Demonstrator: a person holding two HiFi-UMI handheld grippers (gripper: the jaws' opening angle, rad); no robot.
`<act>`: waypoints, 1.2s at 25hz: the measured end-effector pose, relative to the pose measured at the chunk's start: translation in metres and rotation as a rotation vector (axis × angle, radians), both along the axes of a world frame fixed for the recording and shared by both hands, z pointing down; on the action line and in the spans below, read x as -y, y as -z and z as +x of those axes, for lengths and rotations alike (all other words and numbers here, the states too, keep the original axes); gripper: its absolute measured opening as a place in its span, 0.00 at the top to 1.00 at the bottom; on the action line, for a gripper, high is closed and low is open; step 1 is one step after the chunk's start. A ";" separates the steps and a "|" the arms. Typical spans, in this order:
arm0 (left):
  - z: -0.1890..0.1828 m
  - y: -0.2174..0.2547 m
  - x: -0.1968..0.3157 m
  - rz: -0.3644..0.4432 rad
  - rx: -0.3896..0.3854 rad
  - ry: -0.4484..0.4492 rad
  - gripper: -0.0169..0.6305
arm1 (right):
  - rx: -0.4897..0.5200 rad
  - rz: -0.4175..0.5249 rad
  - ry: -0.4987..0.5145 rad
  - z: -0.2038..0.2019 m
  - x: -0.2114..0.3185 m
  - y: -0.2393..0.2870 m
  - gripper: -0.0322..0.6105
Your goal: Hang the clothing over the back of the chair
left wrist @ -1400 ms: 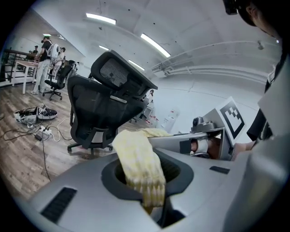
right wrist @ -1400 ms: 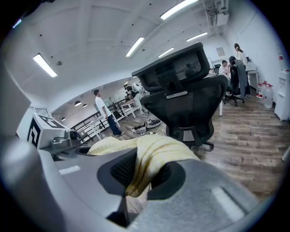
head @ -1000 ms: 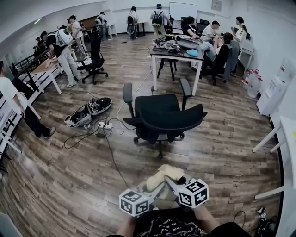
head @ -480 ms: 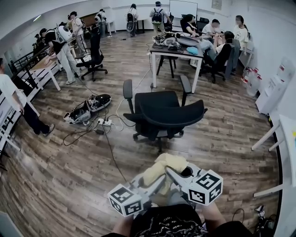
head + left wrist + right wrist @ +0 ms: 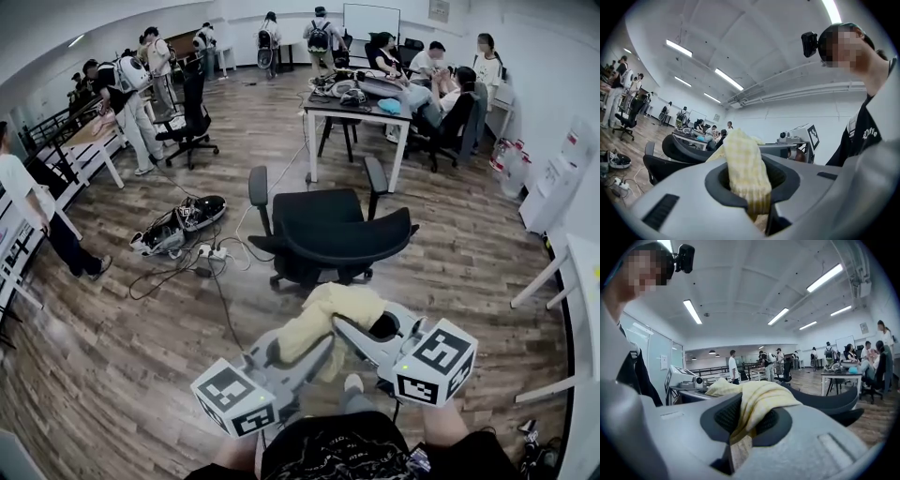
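Note:
A pale yellow checked piece of clothing (image 5: 330,309) is bunched between both grippers, held up in front of me. My left gripper (image 5: 314,345) is shut on one end of the clothing (image 5: 746,173). On the other end of the clothing (image 5: 752,404) my right gripper (image 5: 349,326) is shut. The black office chair (image 5: 330,234) stands just beyond the grippers, its curved backrest (image 5: 352,246) turned toward me and its seat facing away. The cloth hangs close above the near side of the backrest in the head view.
A power strip with cables (image 5: 211,253) and a dark device (image 5: 178,225) lie on the wood floor left of the chair. Behind the chair stands a white table (image 5: 361,108) with seated people. More people and another chair (image 5: 192,122) are at the far left.
Both grippers have risen with the clothing and now appear larger and nearer the chair's backrest. The cloth bundle has come up with them. The chair has not moved.

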State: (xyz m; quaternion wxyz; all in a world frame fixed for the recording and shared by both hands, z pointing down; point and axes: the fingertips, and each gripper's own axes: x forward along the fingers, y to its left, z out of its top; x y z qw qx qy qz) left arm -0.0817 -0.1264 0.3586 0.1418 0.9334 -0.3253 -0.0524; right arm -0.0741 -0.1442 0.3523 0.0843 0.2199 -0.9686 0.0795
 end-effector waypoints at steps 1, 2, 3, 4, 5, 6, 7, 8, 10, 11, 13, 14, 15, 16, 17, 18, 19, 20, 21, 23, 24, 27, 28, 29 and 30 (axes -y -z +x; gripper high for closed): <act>0.000 0.007 0.003 0.005 -0.001 0.005 0.86 | -0.003 0.025 -0.001 0.000 0.002 0.008 0.89; 0.000 0.015 0.006 0.011 -0.007 0.009 0.86 | -0.002 0.048 0.003 0.000 0.005 0.016 0.89; -0.001 0.024 0.009 0.019 -0.016 0.011 0.86 | 0.003 0.067 0.009 0.000 0.007 0.025 0.88; -0.001 0.032 0.012 0.030 -0.026 0.013 0.86 | 0.011 0.086 0.015 0.000 0.010 0.034 0.89; -0.001 0.041 0.016 0.044 -0.035 0.014 0.86 | 0.019 0.106 0.020 0.000 0.014 0.043 0.88; -0.001 0.049 0.020 0.057 -0.046 0.013 0.86 | 0.027 0.125 0.024 0.000 0.018 0.052 0.88; -0.002 0.057 0.025 0.067 -0.057 0.013 0.86 | 0.035 0.143 0.028 0.000 0.022 0.061 0.88; -0.003 0.064 0.030 0.075 -0.068 0.011 0.86 | 0.042 0.157 0.031 0.000 0.026 0.069 0.88; -0.006 0.078 0.037 0.091 -0.082 0.010 0.86 | 0.053 0.181 0.039 -0.002 0.033 0.083 0.88; -0.006 0.084 0.040 0.101 -0.083 0.010 0.86 | 0.059 0.192 0.041 -0.003 0.036 0.090 0.88; -0.008 0.096 0.047 0.128 -0.077 0.010 0.86 | 0.069 0.211 0.046 -0.004 0.043 0.102 0.88; -0.008 0.102 0.051 0.143 -0.072 0.012 0.86 | 0.072 0.218 0.048 -0.005 0.046 0.108 0.88; -0.010 0.107 0.055 0.157 -0.066 0.015 0.86 | 0.075 0.224 0.052 -0.006 0.051 0.113 0.88; -0.012 0.111 0.058 0.169 -0.060 0.017 0.86 | 0.078 0.228 0.055 -0.008 0.054 0.117 0.88; -0.013 0.116 0.062 0.179 -0.054 0.018 0.86 | 0.080 0.230 0.060 -0.009 0.057 0.121 0.88; -0.014 0.120 0.064 0.187 -0.050 0.017 0.86 | 0.079 0.231 0.066 -0.010 0.060 0.126 0.88; -0.014 0.124 0.066 0.194 -0.048 0.012 0.86 | 0.077 0.231 0.073 -0.010 0.062 0.130 0.88; -0.014 0.128 0.068 0.201 -0.049 0.007 0.86 | 0.072 0.233 0.080 -0.011 0.063 0.134 0.88; -0.014 0.131 0.070 0.207 -0.053 0.002 0.86 | 0.066 0.237 0.085 -0.011 0.065 0.138 0.88; -0.015 0.138 0.077 0.213 -0.071 -0.002 0.86 | 0.055 0.250 0.086 -0.012 0.072 0.146 0.88; -0.015 0.142 0.081 0.214 -0.081 -0.002 0.86 | 0.053 0.256 0.082 -0.012 0.076 0.149 0.88; -0.012 0.151 0.095 0.222 -0.090 0.008 0.86 | 0.058 0.268 0.070 -0.009 0.090 0.159 0.88; -0.011 0.154 0.100 0.227 -0.085 0.011 0.86 | 0.064 0.268 0.068 -0.008 0.095 0.162 0.88; -0.011 0.157 0.103 0.231 -0.080 0.013 0.86 | 0.070 0.268 0.066 -0.007 0.099 0.165 0.88; -0.011 0.160 0.107 0.235 -0.077 0.011 0.86 | 0.075 0.267 0.064 -0.007 0.103 0.168 0.88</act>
